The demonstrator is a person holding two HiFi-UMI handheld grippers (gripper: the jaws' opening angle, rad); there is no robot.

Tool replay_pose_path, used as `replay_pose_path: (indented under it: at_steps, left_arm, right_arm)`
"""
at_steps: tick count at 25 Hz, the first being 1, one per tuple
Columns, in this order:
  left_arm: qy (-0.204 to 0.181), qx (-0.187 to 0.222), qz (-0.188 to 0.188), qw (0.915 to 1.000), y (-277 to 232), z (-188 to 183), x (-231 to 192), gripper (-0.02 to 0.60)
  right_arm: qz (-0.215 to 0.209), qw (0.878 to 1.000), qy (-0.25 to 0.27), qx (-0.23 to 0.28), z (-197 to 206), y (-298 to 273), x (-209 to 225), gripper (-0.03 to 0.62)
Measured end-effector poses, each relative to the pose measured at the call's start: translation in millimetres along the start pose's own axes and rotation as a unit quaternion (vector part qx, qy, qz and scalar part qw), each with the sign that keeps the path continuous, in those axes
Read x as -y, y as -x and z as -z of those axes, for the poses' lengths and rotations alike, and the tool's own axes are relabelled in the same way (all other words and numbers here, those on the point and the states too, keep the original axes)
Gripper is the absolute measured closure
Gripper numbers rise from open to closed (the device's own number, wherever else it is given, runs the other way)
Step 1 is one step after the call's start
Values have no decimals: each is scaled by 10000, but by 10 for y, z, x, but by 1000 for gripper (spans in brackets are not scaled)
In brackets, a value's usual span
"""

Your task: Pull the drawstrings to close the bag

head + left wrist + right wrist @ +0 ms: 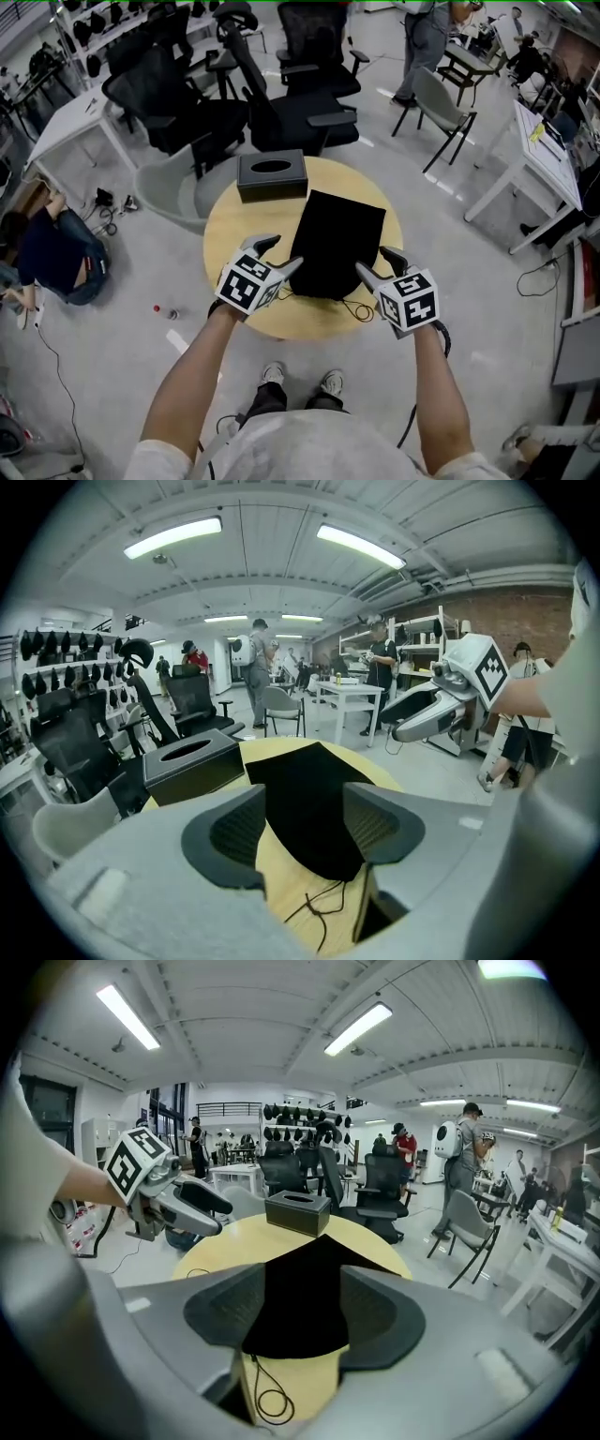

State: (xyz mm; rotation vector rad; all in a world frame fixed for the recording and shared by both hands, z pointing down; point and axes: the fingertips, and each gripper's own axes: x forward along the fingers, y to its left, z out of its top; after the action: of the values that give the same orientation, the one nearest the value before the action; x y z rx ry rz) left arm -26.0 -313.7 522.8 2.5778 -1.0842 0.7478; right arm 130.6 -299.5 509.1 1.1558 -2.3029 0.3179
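Note:
A flat black drawstring bag lies on the round wooden table, its mouth toward me. Thin black drawstrings trail from the near corners: one loop at the right, another cord at the left. My left gripper hovers open at the bag's near left corner, nothing between its jaws. My right gripper is open at the near right corner, also holding nothing. In the left gripper view the bag and its cord lie beyond the gripper. In the right gripper view the bag and looped cord show past the gripper.
A black tissue box stands at the table's far edge. Black office chairs crowd behind the table, and a grey chair sits at its left. A person crouches on the floor at the left. White desks stand to the right.

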Motion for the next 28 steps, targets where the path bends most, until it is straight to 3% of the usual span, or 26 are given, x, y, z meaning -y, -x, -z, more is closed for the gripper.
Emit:
replay_pose_path:
  at_steps: [12,28]
  left_arm:
    - [-167,-825,331,9959,-170,614,224,318]
    - [-747,-1811,846,9770,-408,1363,453,318]
  right_arm:
    - [-414,9975,71,-574,529,-156,-173,361]
    - [-908,9846,269,-1470,1319,-373,-476,381]
